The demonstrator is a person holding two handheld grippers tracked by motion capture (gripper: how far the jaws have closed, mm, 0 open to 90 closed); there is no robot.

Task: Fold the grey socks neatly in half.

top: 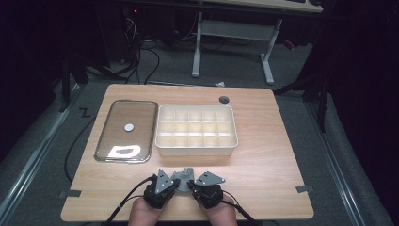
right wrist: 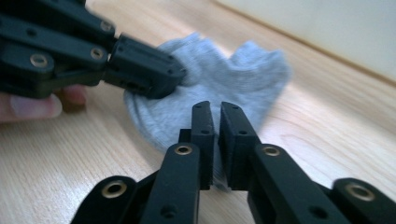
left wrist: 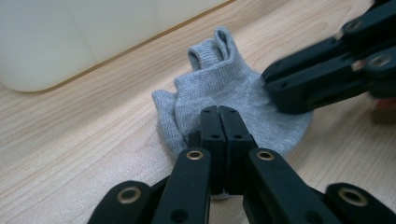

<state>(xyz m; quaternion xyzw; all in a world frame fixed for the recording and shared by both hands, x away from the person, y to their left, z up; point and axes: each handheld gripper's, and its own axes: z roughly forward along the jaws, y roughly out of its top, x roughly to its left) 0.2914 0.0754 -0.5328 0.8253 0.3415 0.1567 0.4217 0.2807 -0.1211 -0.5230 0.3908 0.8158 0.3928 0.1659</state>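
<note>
A small grey sock (top: 184, 173) lies crumpled on the wooden table near its front edge, between my two grippers. My left gripper (top: 177, 182) comes in from the left, and its jaws (left wrist: 219, 114) are shut on the sock's near edge (left wrist: 219, 79). From the right, my right gripper (top: 191, 184) pinches the other side, jaws (right wrist: 218, 112) almost touching with grey cloth (right wrist: 224, 74) between them. Each gripper view shows the other gripper clamped on the sock, the right gripper (left wrist: 280, 88) and the left gripper (right wrist: 173, 77).
A white box (top: 196, 148) divided into several compartments stands just beyond the sock, its wall close in both gripper views (left wrist: 70, 37). Left of it lies a clear lid (top: 141, 113) with a round white piece. A cable hole (top: 224, 99) sits at the back.
</note>
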